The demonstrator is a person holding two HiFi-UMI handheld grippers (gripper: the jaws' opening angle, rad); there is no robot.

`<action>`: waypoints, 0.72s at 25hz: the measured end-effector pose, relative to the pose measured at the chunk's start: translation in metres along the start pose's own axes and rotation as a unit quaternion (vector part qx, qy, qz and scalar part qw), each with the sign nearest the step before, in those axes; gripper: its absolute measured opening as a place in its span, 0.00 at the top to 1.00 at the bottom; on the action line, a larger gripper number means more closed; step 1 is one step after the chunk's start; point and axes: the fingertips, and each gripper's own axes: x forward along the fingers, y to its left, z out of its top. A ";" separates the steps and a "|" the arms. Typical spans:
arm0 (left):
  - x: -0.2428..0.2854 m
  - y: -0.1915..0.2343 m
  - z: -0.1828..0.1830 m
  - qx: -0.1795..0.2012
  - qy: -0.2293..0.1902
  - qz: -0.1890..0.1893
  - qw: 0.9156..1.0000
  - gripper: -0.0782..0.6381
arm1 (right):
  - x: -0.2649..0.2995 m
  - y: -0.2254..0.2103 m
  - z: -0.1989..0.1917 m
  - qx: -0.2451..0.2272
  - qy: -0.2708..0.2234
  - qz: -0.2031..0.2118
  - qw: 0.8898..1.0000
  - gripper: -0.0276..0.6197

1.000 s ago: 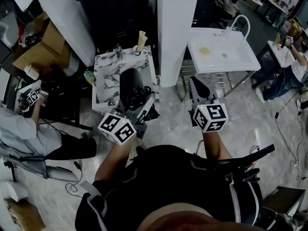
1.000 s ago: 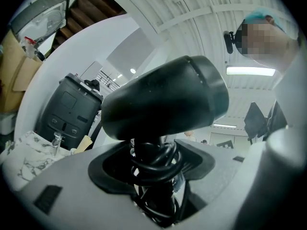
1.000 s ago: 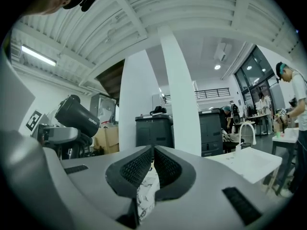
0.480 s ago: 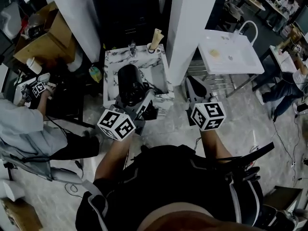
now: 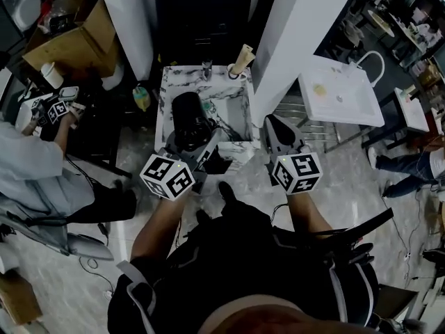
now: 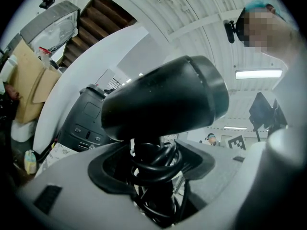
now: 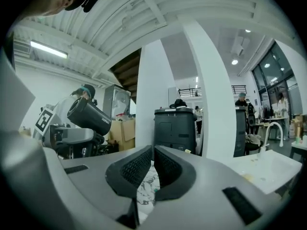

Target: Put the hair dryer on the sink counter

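A black hair dryer (image 5: pixel 189 120) stands barrel-up over the marble sink counter (image 5: pixel 165 92). My left gripper (image 5: pixel 201 148) is shut on its handle, which has the black cord wound round it. In the left gripper view the barrel (image 6: pixel 163 97) fills the middle, and the cord-wrapped handle sits between the pads of the left gripper (image 6: pixel 151 162). My right gripper (image 5: pixel 274 127) hangs to the right of the counter's front corner, shut with nothing in it. In the right gripper view the right gripper (image 7: pixel 152 164) shows its pads together, and the hair dryer (image 7: pixel 88 115) appears at the left.
A white pillar (image 5: pixel 292 26) rises right behind the counter's right side, and a dark cabinet (image 5: pixel 201 12) stands behind it. A white basin with a curved tap (image 5: pixel 341 92) is further right. A seated person (image 5: pixel 35 165) and cardboard boxes (image 5: pixel 69 44) are at the left.
Both grippers have come forward to the marble counter. The hair dryer, still held, now hangs over its basin, and the right gripper has kept level beside it.
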 end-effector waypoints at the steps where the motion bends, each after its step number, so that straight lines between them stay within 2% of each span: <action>1: 0.002 0.006 0.001 0.000 0.000 0.005 1.000 0.50 | 0.008 -0.001 0.000 0.002 -0.001 0.006 1.000 0.91; 7: 0.016 0.038 0.002 0.005 0.015 0.043 0.999 0.50 | 0.058 -0.007 -0.003 0.022 0.000 0.040 0.999 0.91; 10: 0.036 0.057 0.003 0.030 0.031 0.049 0.998 0.50 | 0.085 -0.023 -0.003 0.026 0.001 0.033 0.999 0.91; 12: 0.045 0.070 0.001 0.040 0.039 0.052 0.997 0.50 | 0.103 -0.029 -0.010 0.037 0.009 0.043 0.998 0.91; 18: 0.071 0.120 -0.014 0.019 0.060 0.093 0.994 0.50 | 0.156 -0.038 -0.030 0.050 0.035 0.074 0.995 0.91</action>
